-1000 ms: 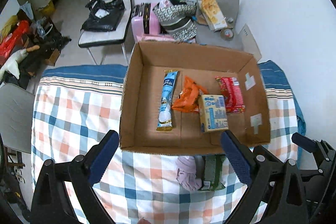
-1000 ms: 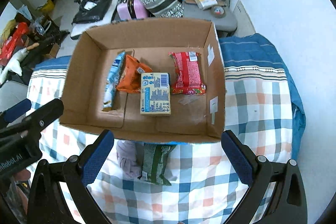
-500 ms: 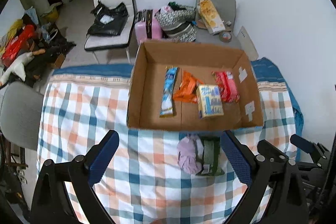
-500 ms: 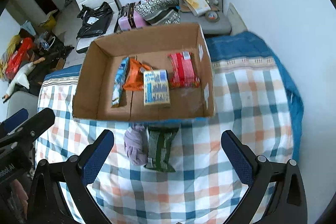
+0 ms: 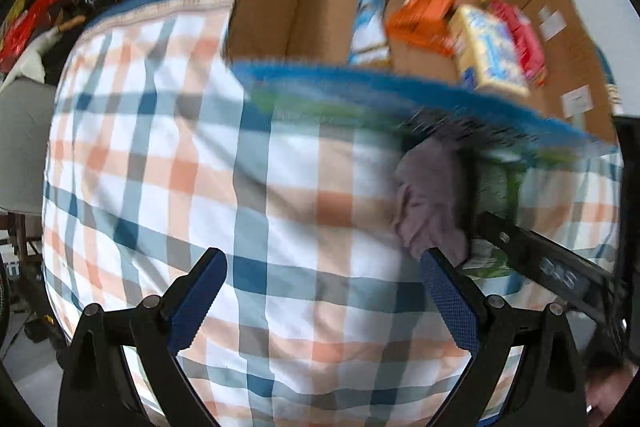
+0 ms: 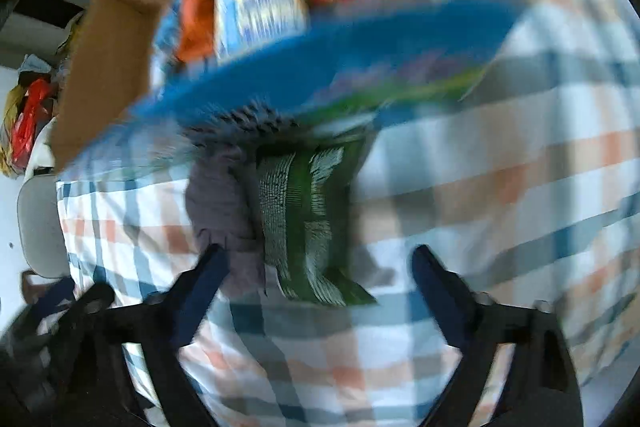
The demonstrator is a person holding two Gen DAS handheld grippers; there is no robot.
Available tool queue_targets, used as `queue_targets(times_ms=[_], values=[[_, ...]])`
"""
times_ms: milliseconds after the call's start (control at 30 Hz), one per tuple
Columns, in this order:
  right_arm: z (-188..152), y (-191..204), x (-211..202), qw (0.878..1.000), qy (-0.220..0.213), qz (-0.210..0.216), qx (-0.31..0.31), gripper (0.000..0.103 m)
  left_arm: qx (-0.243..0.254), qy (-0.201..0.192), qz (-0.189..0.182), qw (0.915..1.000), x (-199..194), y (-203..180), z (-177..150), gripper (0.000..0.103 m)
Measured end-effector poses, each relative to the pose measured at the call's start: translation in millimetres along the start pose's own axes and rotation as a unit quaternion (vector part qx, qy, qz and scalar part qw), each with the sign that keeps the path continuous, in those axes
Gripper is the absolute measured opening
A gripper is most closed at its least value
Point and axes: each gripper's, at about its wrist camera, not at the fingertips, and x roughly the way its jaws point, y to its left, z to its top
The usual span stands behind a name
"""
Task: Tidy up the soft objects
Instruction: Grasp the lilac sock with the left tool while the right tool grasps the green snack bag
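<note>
A lilac cloth bundle (image 5: 430, 203) and a green packet (image 6: 306, 223) lie side by side on the checked cloth, just in front of the cardboard box (image 5: 298, 3). The box holds a light blue wrapper (image 5: 370, 15), an orange packet (image 5: 422, 13), a yellow carton (image 5: 492, 53) and a red packet (image 5: 520, 35). My left gripper (image 5: 320, 303) is open and empty, with its right finger beside the lilac bundle. My right gripper (image 6: 320, 287) is open and empty, straddling the near end of the green packet (image 5: 496, 187) and the lilac bundle (image 6: 218, 203). Both views are blurred.
The box's near wall shows a blue and green printed outer face (image 6: 320, 67). The checked cloth (image 5: 200, 155) covers the surface to the left and front. A grey chair (image 5: 20, 147) stands at the left edge. Clutter lies on the floor beyond (image 5: 28, 23).
Both grippers have dropped down and forward toward the lilac bundle and green packet. The box and items now fill far more of each view. Both stay open.
</note>
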Motion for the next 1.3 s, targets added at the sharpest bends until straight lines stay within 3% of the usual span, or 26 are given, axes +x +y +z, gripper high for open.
queue_targets(times_ms=[33, 100, 200, 300, 600, 667, 733, 833, 933, 967, 1000, 1200, 1300], values=[[1.8, 1.2, 10.1, 1.000, 0.009, 0.002, 0.003, 0.080, -0.004, 0.008, 0.001, 1.0000, 6.1, 1.7, -0.7, 0.099], [3.5, 5.4, 37.3, 0.999, 0.033, 0.003, 0.004, 0.062, -0.007, 0.017, 0.001, 0.9998, 15.0, 2.7, -2.0, 0.099], [-0.9, 7.7, 43.1, 0.999, 0.019, -0.027, -0.007, 0.045, -0.004, 0.023, -0.006, 0.9997, 21.4, -1.1, -3.0, 0.099], [-7.4, -3.1, 38.6, 0.999, 0.034, -0.031, -0.008, 0.040, 0.007, 0.026, -0.020, 0.9994, 25.5, -14.0, -2.5, 0.099], [-23.4, -47.4, 19.2, 0.999, 0.037, -0.031, 0.012, 0.043, 0.039, 0.063, -0.098, 0.9925, 64.1, -75.6, 15.3, 0.099], [-25.6, -50.2, 22.1, 0.999, 0.040, -0.022, 0.018, 0.051, 0.037, 0.074, -0.107, 0.9908, 77.0, -82.0, 20.5, 0.088], [-26.6, -51.0, 24.5, 0.999, 0.042, -0.015, 0.024, 0.057, 0.040, 0.076, -0.110, 0.9902, 84.4, -85.7, 23.1, 0.049], [-27.8, -41.6, 33.0, 0.998, 0.048, -0.024, 0.014, 0.060, 0.055, 0.064, -0.093, 0.9921, 87.7, -89.7, 28.6, 0.036], [-28.8, -32.5, 44.2, 0.997, 0.060, -0.046, 0.002, 0.057, 0.064, 0.060, -0.087, 0.9923, 85.1, -87.1, 19.2, 0.032], [-29.7, -30.3, 45.0, 0.997, 0.060, -0.053, 0.001, 0.045, 0.067, 0.058, -0.080, 0.9929, 82.0, -85.0, 12.4, 0.032], [-31.4, -25.5, 46.8, 0.996, 0.059, -0.062, -0.002, 0.043, 0.063, 0.059, -0.081, 0.9929, 79.5, -79.6, 7.3, 0.032], [-69.6, -15.9, 47.1, 0.995, 0.078, -0.051, -0.023, 0.037, 0.038, 0.066, -0.083, 0.9936, 77.7, -61.2, -36.4, 0.031], [-78.5, -8.2, 40.8, 0.996, 0.079, -0.041, -0.030, 0.036, 0.025, 0.059, -0.101, 0.9928, 63.8, -59.0, -38.2, 0.030]])
